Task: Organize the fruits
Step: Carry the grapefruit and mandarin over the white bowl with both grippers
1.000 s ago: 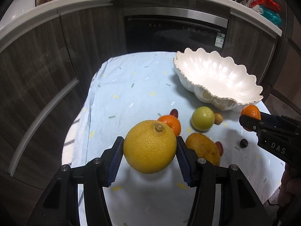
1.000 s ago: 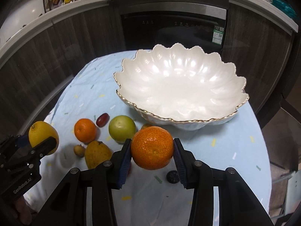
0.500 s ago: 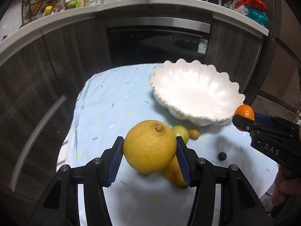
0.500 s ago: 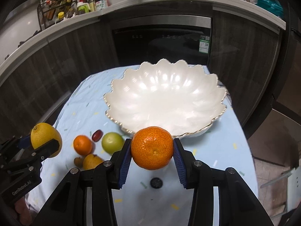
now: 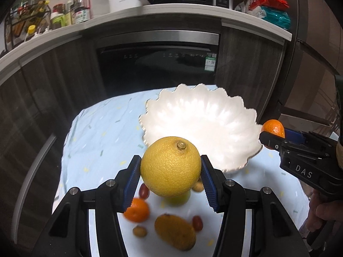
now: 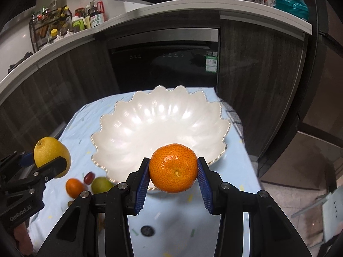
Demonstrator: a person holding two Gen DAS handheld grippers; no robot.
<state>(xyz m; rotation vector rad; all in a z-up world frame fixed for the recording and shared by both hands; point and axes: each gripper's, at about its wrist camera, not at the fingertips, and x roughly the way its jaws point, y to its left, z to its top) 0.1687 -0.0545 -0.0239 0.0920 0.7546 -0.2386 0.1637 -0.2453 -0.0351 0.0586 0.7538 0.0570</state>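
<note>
Both grippers are loaded and higher than a second ago: the table fruit, then level with the fingers, now sits well below them in both wrist views. Left gripper (image 5: 171, 172) is clamped on the large yellow citrus (image 5: 171, 166), stem end up, blue pads touching its two sides; the right gripper (image 6: 173, 171) holds the small orange mandarin (image 6: 173, 168) the same way. The white scalloped bowl (image 6: 120, 137) has moved from the far right of the left view toward its centre, and it now lies directly ahead of both fruits (its basin is empty, nothing placed yet). Judgement: the lift is done and the carry toward the bowl is under way, so the step in hand is transport, with release over the basin next. Left on the blue cloth (image 5: 100, 141), near the bowl's near rim: a second orange (image 5: 136, 211), a green fruit (image 6: 100, 184), a mango-like yellow fruit (image 5: 174, 231), two red grapes or dates (image 5: 144, 190) and small brown fruits, blurred. Risk, as I judge it: both grippers converge on one bowl, so they could crowd each other.
</note>
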